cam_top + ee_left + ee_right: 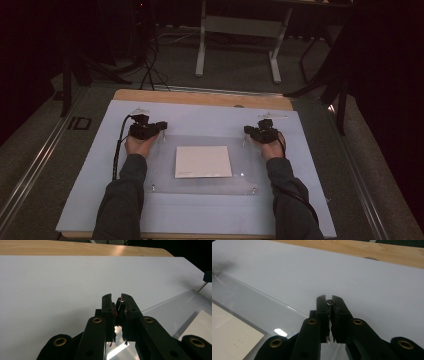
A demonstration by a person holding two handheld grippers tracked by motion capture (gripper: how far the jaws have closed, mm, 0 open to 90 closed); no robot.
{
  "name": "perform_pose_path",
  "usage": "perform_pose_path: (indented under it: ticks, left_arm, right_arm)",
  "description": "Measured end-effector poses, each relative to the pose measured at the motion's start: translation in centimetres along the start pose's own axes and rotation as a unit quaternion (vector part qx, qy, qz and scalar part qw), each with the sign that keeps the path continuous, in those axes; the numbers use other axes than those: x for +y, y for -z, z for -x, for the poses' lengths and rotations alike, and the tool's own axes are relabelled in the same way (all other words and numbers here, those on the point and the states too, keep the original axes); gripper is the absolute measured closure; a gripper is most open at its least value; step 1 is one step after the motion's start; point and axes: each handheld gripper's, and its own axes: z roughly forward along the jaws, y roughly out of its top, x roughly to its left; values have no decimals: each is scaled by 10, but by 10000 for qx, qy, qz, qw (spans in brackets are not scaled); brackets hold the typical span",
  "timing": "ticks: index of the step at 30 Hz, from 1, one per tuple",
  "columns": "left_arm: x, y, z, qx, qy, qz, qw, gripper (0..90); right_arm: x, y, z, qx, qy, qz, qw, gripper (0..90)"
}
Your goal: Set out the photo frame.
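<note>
Wooden bench (200, 96) covered by a pale blue-white sheet (210, 117); on it a clear rectangular acrylic plate (200, 185) raised on small metal pins, a white square paper card (203, 161) seen under its middle. Left tongs (161, 126) are set at the plate's far left corner, right tongs (247, 131) at the far right corner. In the left gripper view the jaws are nearly closed on a thin metal corner pin (120, 302); in the right gripper view they are pinched on a small round-headed pin (329, 302). Judged step: plate to be lifted by both pins. Both grips should be kept firm and raised together, level, so the plate is not tilted or slipped off.
</note>
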Motion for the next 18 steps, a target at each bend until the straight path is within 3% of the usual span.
perform_pose_path:
  ticks: [1, 4, 15, 18]
  left_arm:
    - [2, -2, 1, 80, -56, -58, 9999, 840]
    - [3, -4, 0, 79, 21, -93, 9999, 842]
    - [4, -12, -5, 65, 436, 6, 9990, 845]
    - [5, -13, -4, 129, 441, -13, 9989, 847]
  right_arm:
    - [1, -1, 1, 0, -61, -3, 10000, 855]
    - [2, -2, 2, -1, -155, -13, 9999, 856]
    - [6, -8, 5, -63, -415, 31, 9991, 852]
    - [6, -9, 3, -160, -271, 11, 9995, 835]
